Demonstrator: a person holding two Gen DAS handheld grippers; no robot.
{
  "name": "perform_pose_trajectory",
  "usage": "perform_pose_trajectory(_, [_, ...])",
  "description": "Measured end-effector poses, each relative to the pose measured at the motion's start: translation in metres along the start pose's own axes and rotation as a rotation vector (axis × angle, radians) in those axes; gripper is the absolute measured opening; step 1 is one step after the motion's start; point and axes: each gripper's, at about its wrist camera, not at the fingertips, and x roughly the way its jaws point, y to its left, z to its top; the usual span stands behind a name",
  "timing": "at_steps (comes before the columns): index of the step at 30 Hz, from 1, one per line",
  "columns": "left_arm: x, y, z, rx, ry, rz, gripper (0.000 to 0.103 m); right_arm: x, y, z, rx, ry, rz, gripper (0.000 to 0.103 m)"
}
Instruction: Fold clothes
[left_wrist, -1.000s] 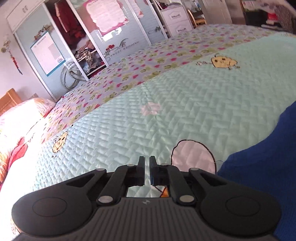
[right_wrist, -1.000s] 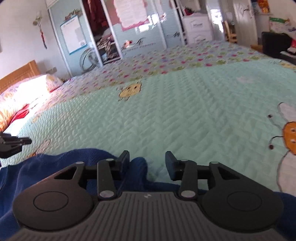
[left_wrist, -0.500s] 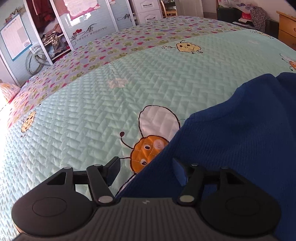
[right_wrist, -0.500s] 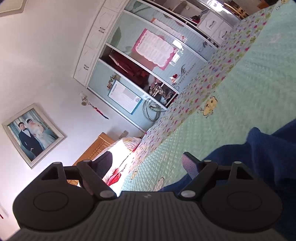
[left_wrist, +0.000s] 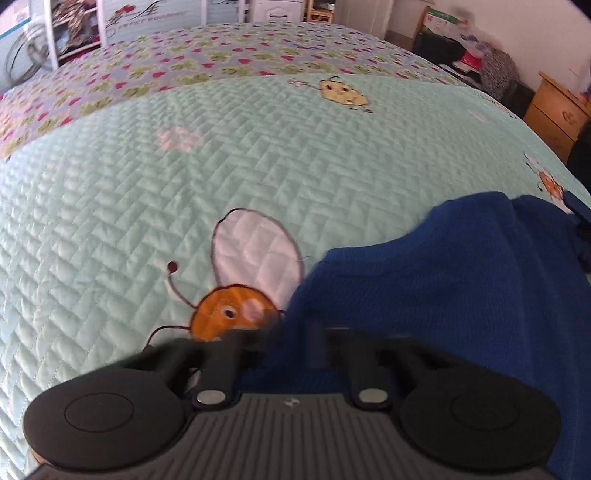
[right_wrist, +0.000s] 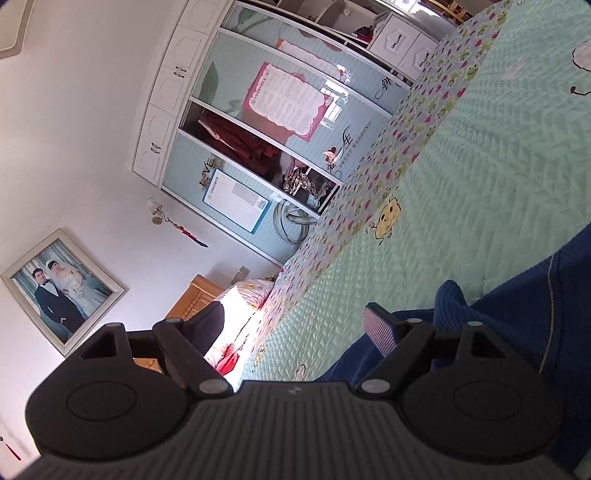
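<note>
The left gripper (left_wrist: 284, 343), spread wide half a second ago, has clamped on the near edge of the blue sweater (left_wrist: 443, 295), though blur hides the pads. The right gripper (right_wrist: 295, 325) stays released beside it. The sweater lies on the bed (left_wrist: 147, 184), ready for folding.

Bright daylight, fisheye bending at edges, motion blur smearing the left view.
</note>
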Motion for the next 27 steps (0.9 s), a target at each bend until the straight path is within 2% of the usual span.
perform_pose_trajectory(2, [0.001, -0.019, 0.004, 0.102, -0.007, 0.104, 0.004, 0.000, -0.002, 0.001, -0.007, 0.000, -0.020, 0.083])
perform_pose_trajectory(5, [0.010, -0.027, 0.014, 0.166, -0.025, 0.270, 0.004, 0.000, -0.004, 0.000, -0.010, 0.015, -0.045, 0.083])
perform_pose_trajectory(9, [0.024, -0.023, 0.027, 0.168, -0.040, 0.362, 0.004, 0.002, 0.000, -0.001, -0.042, 0.038, -0.065, 0.083])
perform_pose_trajectory(13, [0.037, -0.026, 0.029, 0.183, -0.032, 0.410, 0.004, 0.004, -0.003, 0.000, -0.051, 0.057, -0.083, 0.083])
perform_pose_trajectory(16, [0.041, -0.027, 0.023, 0.159, -0.035, 0.425, 0.005, 0.003, -0.006, 0.001, -0.069, 0.048, -0.123, 0.083])
perform_pose_trajectory(19, [0.042, -0.036, 0.017, 0.186, -0.037, 0.452, 0.005, -0.005, -0.011, 0.009, -0.054, 0.016, -0.163, 0.083])
perform_pose_trajectory(24, [0.042, -0.044, 0.012, 0.223, -0.041, 0.479, 0.004, -0.009, 0.000, 0.026, -0.256, -0.018, -0.358, 0.083])
perform_pose_trajectory(26, [0.039, -0.041, 0.013, 0.199, -0.042, 0.462, 0.004, 0.007, 0.001, 0.033, -0.380, 0.024, -0.388, 0.083])
perform_pose_trajectory(27, [0.037, -0.039, 0.012, 0.187, -0.047, 0.452, 0.004, 0.021, -0.001, 0.037, -0.432, 0.096, -0.393, 0.083])
